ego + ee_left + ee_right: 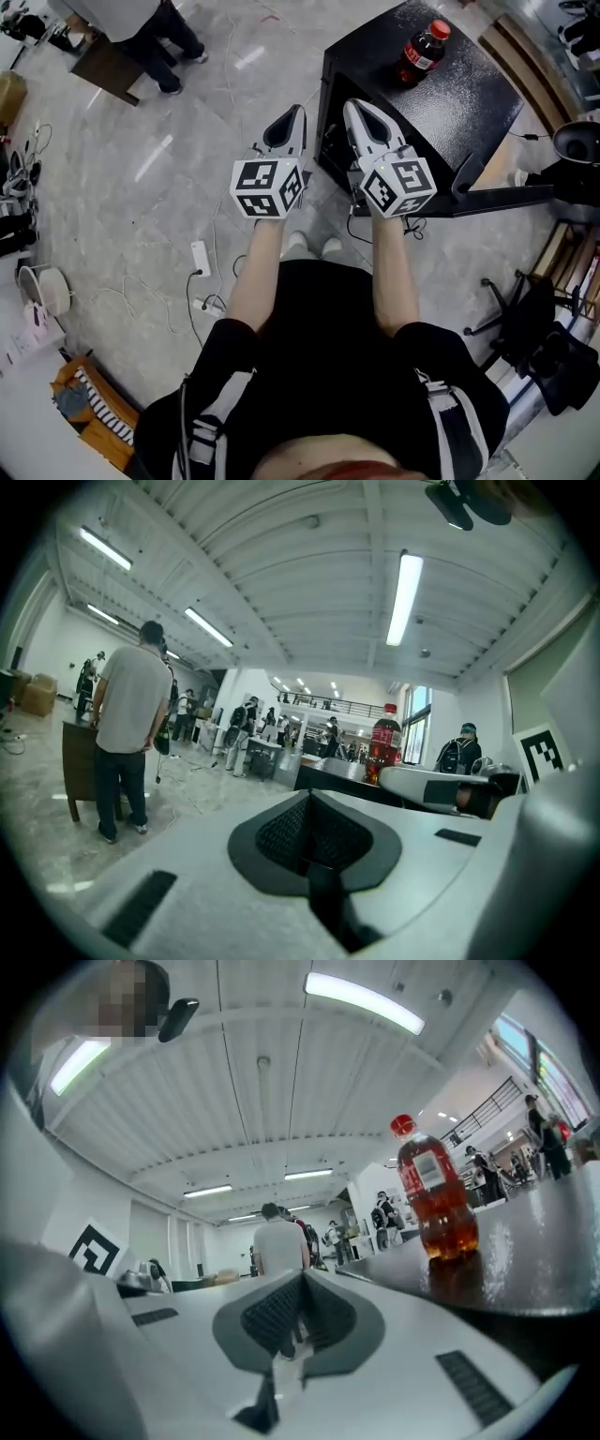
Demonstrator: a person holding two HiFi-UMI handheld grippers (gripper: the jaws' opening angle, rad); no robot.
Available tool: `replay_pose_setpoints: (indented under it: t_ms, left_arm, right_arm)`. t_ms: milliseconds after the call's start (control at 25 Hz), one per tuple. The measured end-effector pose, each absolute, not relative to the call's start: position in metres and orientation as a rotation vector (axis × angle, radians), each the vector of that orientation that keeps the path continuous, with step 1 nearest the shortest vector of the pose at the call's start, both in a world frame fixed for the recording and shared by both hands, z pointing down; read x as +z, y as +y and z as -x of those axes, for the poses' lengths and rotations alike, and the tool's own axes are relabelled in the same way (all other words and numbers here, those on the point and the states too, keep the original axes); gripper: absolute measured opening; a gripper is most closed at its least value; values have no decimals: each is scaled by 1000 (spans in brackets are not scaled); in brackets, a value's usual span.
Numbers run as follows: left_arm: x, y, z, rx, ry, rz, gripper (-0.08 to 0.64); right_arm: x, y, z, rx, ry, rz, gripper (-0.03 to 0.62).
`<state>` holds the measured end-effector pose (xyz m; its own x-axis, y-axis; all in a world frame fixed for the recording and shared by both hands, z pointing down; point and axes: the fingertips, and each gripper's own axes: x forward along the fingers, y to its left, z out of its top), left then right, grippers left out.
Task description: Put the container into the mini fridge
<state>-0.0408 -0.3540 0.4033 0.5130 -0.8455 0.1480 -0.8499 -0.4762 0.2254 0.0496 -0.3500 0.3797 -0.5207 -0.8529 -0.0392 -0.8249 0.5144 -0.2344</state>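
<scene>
**Bottle sits on top of the fridge, both grippers empty**

The left hand-held gripper [292, 116] has its two jaws pressed together, and nothing is between them. The right hand-held gripper [358, 111] is the same: its jaws are together with nothing in them. The person holds the two side by side, out in front of the body, and both point forward.

The bottle [422, 51] has a red cap and a red label, and it is full of dark brown drink. It stands upright on top of the black mini fridge [473, 108]. It is not inside the fridge. Neither gripper touches the bottle.

The right gripper's tip is at the near edge of the fridge (its own view shows the bottle [434, 1199] close by on the shiny dark top [534, 1241]). The left gripper is over the grey floor [122, 169], just beside the fridge.

Another person [150, 28] stands farther off on the floor. A white power strip [200, 258] lies on the floor near the feet.
</scene>
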Motion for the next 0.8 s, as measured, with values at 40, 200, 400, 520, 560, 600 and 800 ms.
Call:
replay_pose_setpoints:
  t_ms: [40,200,400,520,560,600,800]
  left_arm:
    - [400,-354,42,15,-1436,-2491,11]
    - [392,-354,44,-9,-1450,-2501,11]
    - [385,-352,45,-31,-1455,-2510,9]
    - [381,-351,46,-44,-1457,-2519,11]
    - [379,-351,46,-49,-1458,-2522,11]
    - [377,-351,46,-53,-1459,-2523,9]
    - [374,-351,46,-59,-1462,-2526,11]
  right_arm:
    - [375,-351,-50,-268,2597,1479,11]
    - [375,-353,-52,-225,2628,1601,11]
    - [373,-352,-54,-219,2626,1616,11]
    - [369,-353,-55,-212,2619,1615,11]
    - [368,-353,-55,-207,2619,1616,11]
    - [367,-353,-55,-203,2619,1616,11]
    - [364,-352,-54,-195,2624,1606,11]
